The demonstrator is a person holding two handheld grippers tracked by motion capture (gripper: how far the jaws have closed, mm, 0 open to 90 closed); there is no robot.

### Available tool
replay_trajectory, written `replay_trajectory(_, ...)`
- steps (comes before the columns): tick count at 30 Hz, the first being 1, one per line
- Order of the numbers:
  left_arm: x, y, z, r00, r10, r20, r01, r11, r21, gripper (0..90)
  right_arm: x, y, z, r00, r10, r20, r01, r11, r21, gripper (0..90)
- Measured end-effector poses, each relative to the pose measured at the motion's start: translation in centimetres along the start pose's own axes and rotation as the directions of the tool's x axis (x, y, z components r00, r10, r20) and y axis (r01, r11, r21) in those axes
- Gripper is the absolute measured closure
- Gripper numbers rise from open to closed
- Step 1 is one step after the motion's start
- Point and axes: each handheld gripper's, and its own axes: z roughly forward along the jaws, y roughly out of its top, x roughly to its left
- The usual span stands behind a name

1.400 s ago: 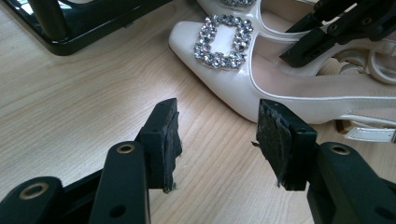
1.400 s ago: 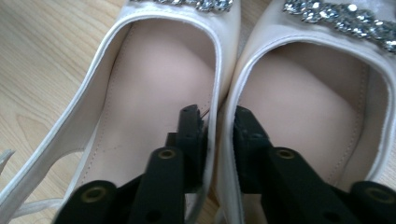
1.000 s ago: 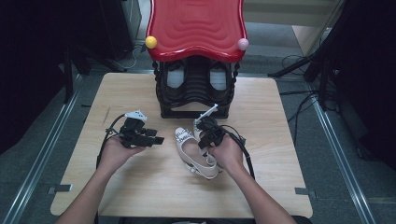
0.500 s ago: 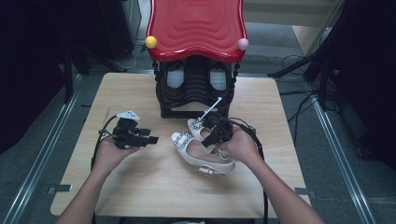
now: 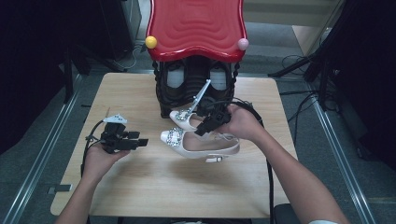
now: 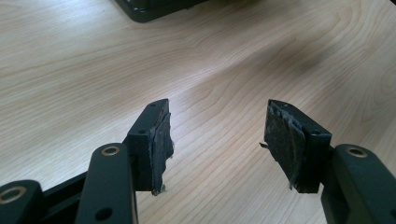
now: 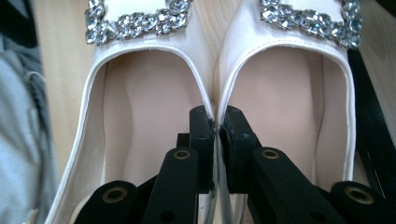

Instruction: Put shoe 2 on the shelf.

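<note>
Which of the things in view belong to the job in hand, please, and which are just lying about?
In hand:
- pair of white shoes, inner walls pinched together
- right gripper, shut on them
- red and black shoe rack

Lying about:
- left gripper, open and holding nothing over the table

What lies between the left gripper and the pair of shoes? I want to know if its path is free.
Bare wooden table: in the high view nothing lies between the open left gripper and the shoes held by the right gripper.
</note>
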Motion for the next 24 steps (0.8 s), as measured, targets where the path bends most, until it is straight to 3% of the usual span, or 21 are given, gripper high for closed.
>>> replay_trajectory(10,0.3,-0.6,-0.6,0.9997,-0.019,-0.012,0.019,0.9998,-0.007,41.1,0.3,3.0,-4.0,0.9953,-0.088,-0.04,0.084,0.992,-0.099,85.5)
replay_trajectory(14,0.3,-0.7,-0.8,0.9998,-0.018,-0.01,0.018,0.9998,-0.002,41.1,0.5,3.9,-5.6,0.9941,-0.085,-0.066,0.075,0.986,-0.15,85.6)
replay_trajectory(18,0.3,-0.7,-0.7,0.9997,-0.023,-0.011,0.023,0.9997,-0.003,41.1,0.9,4.6,-7.2,0.9907,-0.113,-0.075,0.096,0.974,-0.203,85.6)
replay_trajectory(24,0.3,-0.7,-0.6,0.9996,-0.023,-0.014,0.023,0.9997,-0.006,41.1,1.0,5.6,-9.9,0.9898,-0.121,-0.075,0.092,0.948,-0.306,85.6)
